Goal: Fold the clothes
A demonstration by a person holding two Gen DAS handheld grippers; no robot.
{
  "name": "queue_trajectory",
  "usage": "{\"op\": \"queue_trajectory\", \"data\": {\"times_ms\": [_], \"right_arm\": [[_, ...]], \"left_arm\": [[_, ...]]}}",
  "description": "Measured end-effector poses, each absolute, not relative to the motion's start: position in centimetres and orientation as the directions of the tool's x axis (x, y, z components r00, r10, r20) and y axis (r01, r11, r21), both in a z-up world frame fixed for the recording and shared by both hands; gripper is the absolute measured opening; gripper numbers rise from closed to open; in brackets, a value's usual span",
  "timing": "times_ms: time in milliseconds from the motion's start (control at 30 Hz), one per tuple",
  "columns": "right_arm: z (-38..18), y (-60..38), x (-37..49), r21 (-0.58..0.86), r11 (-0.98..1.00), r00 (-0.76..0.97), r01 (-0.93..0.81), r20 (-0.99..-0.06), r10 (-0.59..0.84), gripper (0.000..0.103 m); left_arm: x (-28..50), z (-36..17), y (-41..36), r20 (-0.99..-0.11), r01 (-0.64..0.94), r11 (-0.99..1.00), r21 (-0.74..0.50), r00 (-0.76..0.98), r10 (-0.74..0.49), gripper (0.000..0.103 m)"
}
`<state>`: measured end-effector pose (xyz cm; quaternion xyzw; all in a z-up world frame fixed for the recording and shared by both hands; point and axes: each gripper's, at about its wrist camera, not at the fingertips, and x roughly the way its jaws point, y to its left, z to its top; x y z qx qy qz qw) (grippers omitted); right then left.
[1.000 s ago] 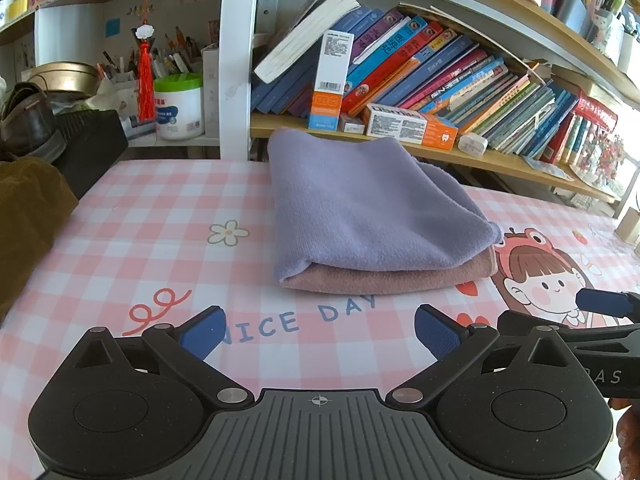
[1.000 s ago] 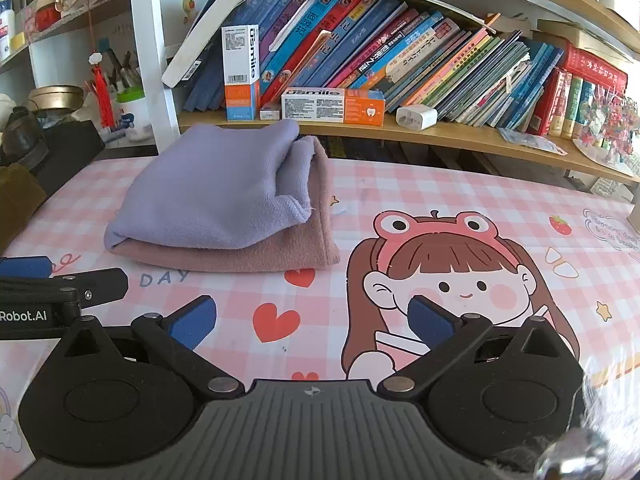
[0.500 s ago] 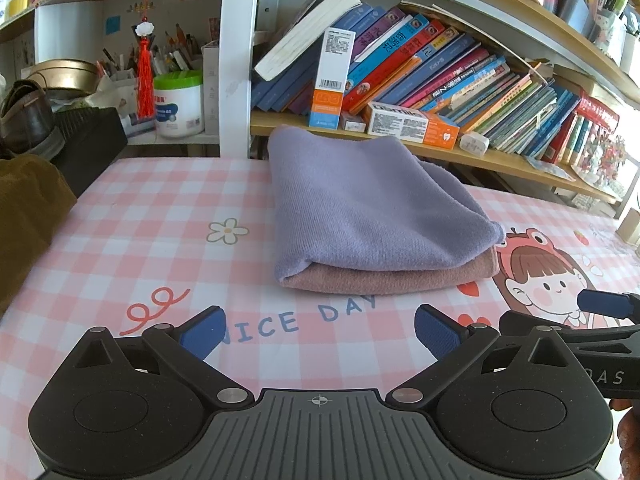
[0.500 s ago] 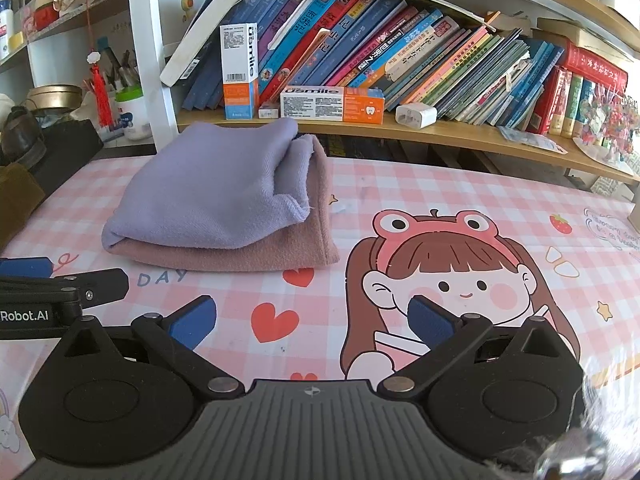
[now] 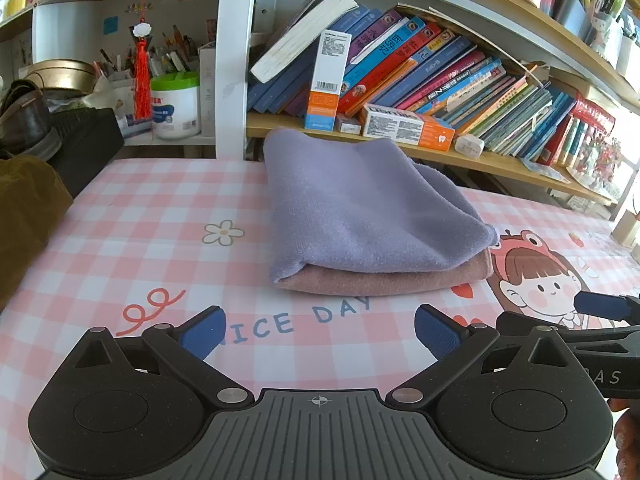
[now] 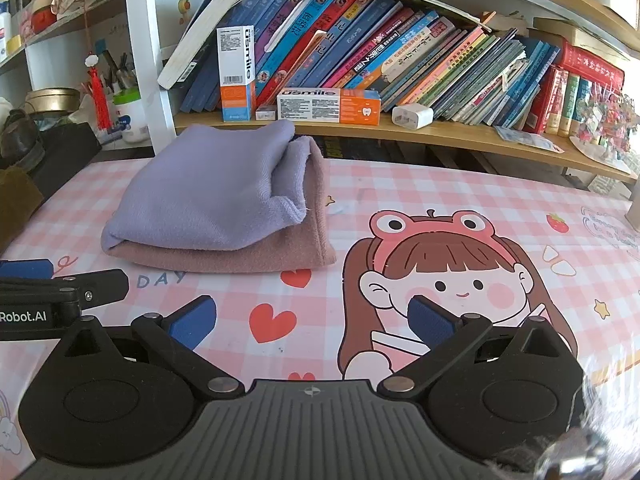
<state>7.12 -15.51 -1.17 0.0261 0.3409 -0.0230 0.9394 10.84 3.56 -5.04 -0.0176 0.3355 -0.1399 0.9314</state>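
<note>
The checked pink table (image 5: 132,208) is carrying a folded pink cloth (image 5: 384,282) with a purple cloth (image 5: 360,208) lying on top.

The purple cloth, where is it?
In both wrist views the purple cloth lies folded on top of the pink cloth, on the checked table just before the bookshelf.

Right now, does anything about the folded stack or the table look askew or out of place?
Slightly. The folded lavender fleece cloth sits skewed on the folded dusty-pink cloth, whose right edge sticks out uncovered; the lavender's loose hem bunches there. Both hand-held grippers, left and right, are open and clear of the stack.
</note>
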Motion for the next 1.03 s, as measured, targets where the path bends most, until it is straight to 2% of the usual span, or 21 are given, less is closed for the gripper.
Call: {"op": "queue_trajectory", "data": {"times_ms": [1033], "right_arm": [[-1.26, -15.72, 6.97, 0.038, 0.996, 0.762, 0.075, -0.647, -0.033, 0.103]], "left_arm": [[10.54, -5.00, 3.41, -0.616, 0.250, 0.961, -0.117, 0.741, -0.268, 0.103]]}}
